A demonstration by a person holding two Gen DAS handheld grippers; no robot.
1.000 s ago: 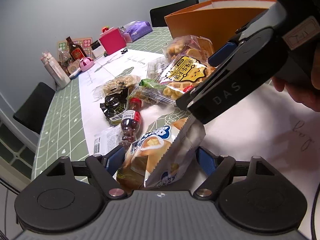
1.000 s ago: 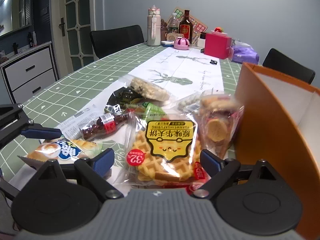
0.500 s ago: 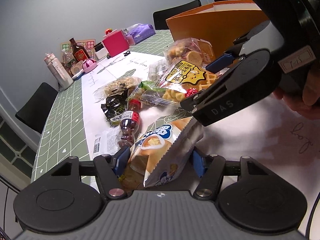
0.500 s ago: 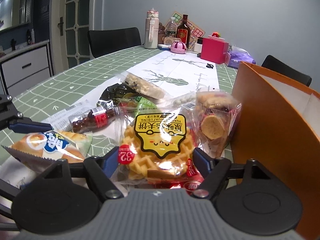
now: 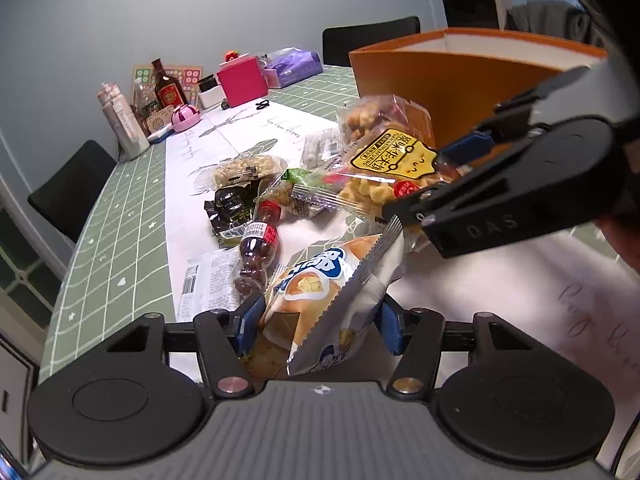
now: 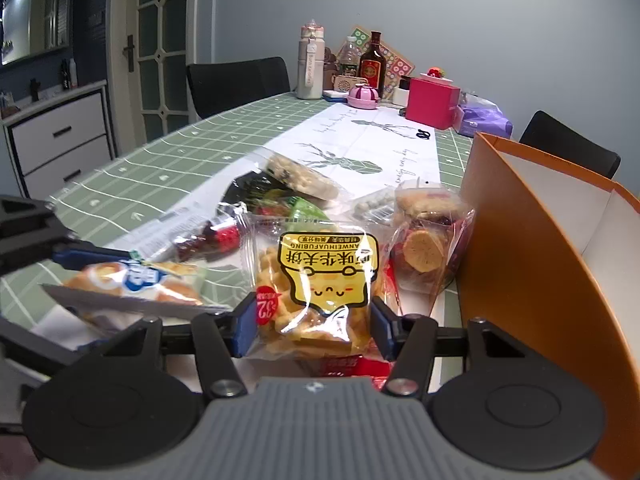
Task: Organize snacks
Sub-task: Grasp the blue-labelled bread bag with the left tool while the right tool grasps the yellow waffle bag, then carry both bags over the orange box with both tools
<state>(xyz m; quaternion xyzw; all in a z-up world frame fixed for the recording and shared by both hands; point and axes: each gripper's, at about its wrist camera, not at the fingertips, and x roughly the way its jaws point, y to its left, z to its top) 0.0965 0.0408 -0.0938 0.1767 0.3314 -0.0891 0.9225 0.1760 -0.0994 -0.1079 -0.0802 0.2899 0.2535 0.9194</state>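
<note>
I count two grippers and two packets in them. My left gripper [image 5: 318, 322] has the bread packet [image 5: 320, 296] between its blue pads, jaws closing, the pads pressing its sides; it is white and blue with a serrated silver seam, raised above the counter [image 5: 120, 216] near its front edge. My right gripper [image 6: 314, 326] is closing on the waffle packet [image 6: 320, 280], clear film with a yellow label and golden waffles, crumpled between the pads beside the one orange box [image 6: 532, 264]. On the white runner behind lie one small dark drink bottle [image 5: 258, 246], one cookie bag [image 6: 428, 240], one black packet [image 5: 232, 210] and one nut bar [image 5: 244, 170]. Two black chairs show at the far edges.
</note>
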